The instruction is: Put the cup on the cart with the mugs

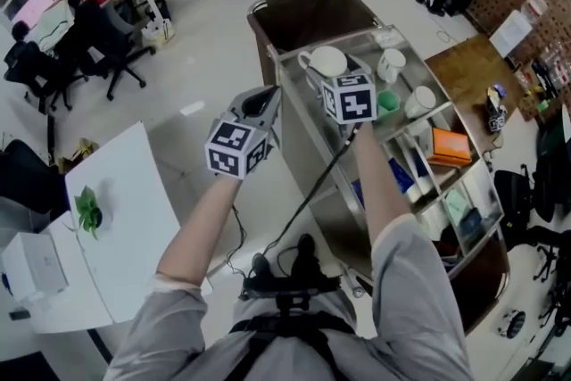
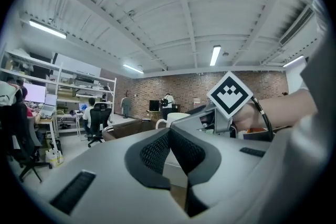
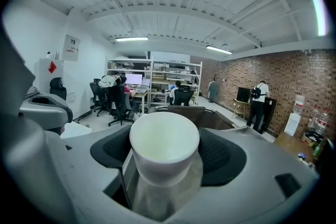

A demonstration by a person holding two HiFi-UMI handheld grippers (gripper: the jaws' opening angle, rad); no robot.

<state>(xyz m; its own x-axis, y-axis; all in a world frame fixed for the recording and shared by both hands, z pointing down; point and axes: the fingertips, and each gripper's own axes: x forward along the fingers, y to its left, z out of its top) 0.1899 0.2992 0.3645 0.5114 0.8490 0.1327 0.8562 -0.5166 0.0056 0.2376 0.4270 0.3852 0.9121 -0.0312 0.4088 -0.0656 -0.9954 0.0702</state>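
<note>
While right hand-held gripper (image 3: 166,165) clamps cup (image 3: 164,139), cart (image 1: 312,13) beneath

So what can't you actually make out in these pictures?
- Right gripper view: the mugs on the cart, hidden behind the cup clamped in the right gripper.
- Head view: that grip itself, hidden under the marker cube.
- Head view: what the lower shelves hold, partly covered by the forearm and too small to name.
</note>
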